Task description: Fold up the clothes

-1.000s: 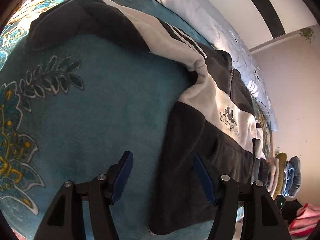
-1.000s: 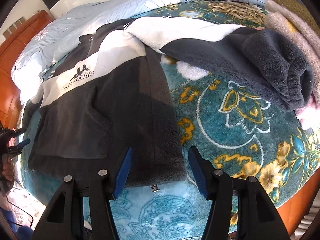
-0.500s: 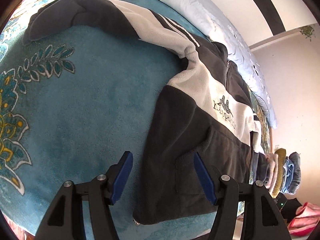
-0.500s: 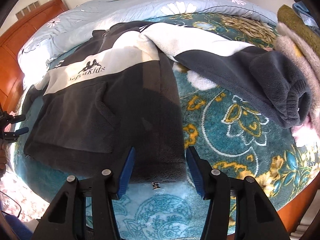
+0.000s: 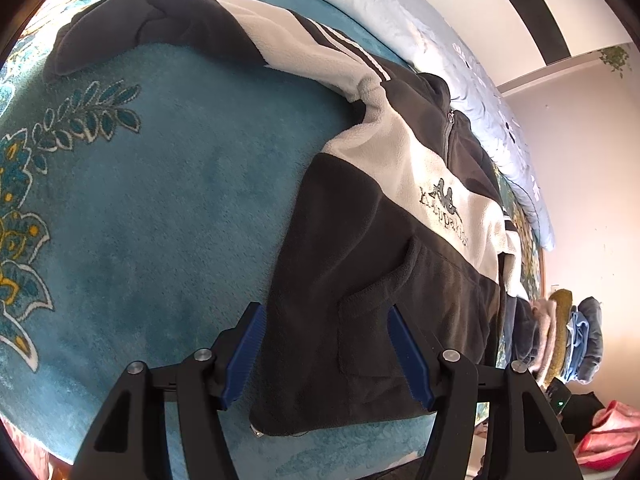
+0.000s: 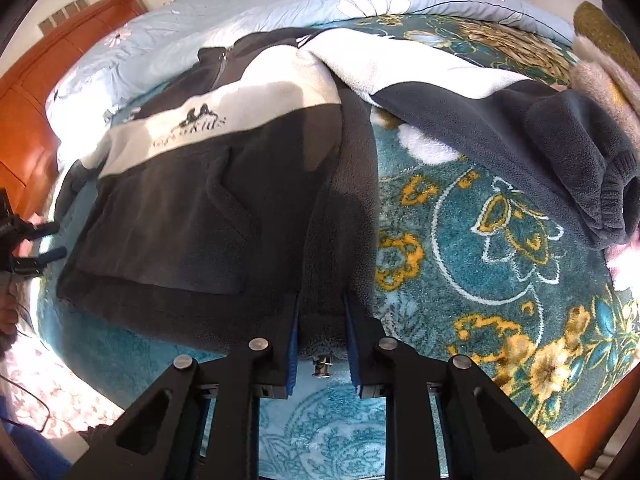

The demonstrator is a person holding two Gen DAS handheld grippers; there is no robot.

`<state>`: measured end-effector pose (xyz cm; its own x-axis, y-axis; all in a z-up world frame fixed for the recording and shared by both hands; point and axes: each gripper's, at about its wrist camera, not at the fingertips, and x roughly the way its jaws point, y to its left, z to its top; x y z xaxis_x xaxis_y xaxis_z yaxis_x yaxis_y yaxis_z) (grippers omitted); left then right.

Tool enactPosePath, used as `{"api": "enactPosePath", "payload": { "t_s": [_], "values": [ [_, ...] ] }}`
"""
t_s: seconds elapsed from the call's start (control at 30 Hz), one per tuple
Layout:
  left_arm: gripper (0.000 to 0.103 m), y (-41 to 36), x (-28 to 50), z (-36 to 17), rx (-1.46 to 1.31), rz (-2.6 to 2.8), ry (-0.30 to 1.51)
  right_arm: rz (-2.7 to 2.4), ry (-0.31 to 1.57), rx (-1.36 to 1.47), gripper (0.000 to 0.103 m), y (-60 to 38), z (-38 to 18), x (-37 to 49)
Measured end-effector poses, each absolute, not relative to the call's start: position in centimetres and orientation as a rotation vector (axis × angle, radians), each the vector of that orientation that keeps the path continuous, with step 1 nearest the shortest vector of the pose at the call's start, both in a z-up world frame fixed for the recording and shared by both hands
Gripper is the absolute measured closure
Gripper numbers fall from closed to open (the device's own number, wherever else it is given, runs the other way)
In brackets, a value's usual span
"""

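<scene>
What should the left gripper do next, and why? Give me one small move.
Probably close the left gripper on the hem corner of the black and white fleece sweatshirt. The right gripper is closing with the opposite hem corner bunched between its blue pads, while the left one hangs open over the fleece on the teal floral blanket.

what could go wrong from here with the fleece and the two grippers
The right gripper is closing on only a small bunch of the fleece jacket hem, so it may slip out when lifted. The left gripper stands open over its corner, so a lift now would drag the jacket lopsided. The sleeve lies spread toward the clothes pile and could snag it.
</scene>
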<state>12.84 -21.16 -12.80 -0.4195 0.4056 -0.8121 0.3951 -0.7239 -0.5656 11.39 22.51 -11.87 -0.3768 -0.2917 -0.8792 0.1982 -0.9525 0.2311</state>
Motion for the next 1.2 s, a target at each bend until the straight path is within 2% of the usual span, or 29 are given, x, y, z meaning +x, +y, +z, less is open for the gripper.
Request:
{"api": "enactPosePath", "payload": {
  "t_s": [0.1,0.43,0.57,0.73,0.83,1.0,1.2],
  "values": [
    [0.036,-21.3,13.2,-12.4,-1.676,2.375,-1.154,-2.436,-0.312,1.496,0.083,25.3,-10.4,11.3],
    [0.036,-19.1,13.9,-14.1,-1.728,2.259,-1.073,-2.399,-0.65,1.578,0.084,29.4,-13.7,11.6],
    [0.036,-17.6,14.2,-14.9,-1.75,2.205,-1.031,-2.399,-0.62,1.594,0.084,29.3,-13.8,11.4],
    [0.036,-17.1,15.0,-15.3,-1.746,2.214,-1.032,-2.365,-0.711,1.578,0.082,30.0,-14.1,11.3],
    [0.036,-17.7,15.2,-15.2,-1.741,2.235,-1.062,-2.357,-0.687,1.567,0.078,30.0,-13.9,11.0],
    [0.036,-17.5,15.6,-14.7,-1.755,2.285,-0.976,-2.347,-0.67,1.558,0.07,29.8,-13.9,9.9],
    [0.036,-17.6,16.6,-15.1,-1.744,2.269,-1.009,-2.289,-0.834,1.538,0.068,30.7,-14.6,9.5]
  ]
}}
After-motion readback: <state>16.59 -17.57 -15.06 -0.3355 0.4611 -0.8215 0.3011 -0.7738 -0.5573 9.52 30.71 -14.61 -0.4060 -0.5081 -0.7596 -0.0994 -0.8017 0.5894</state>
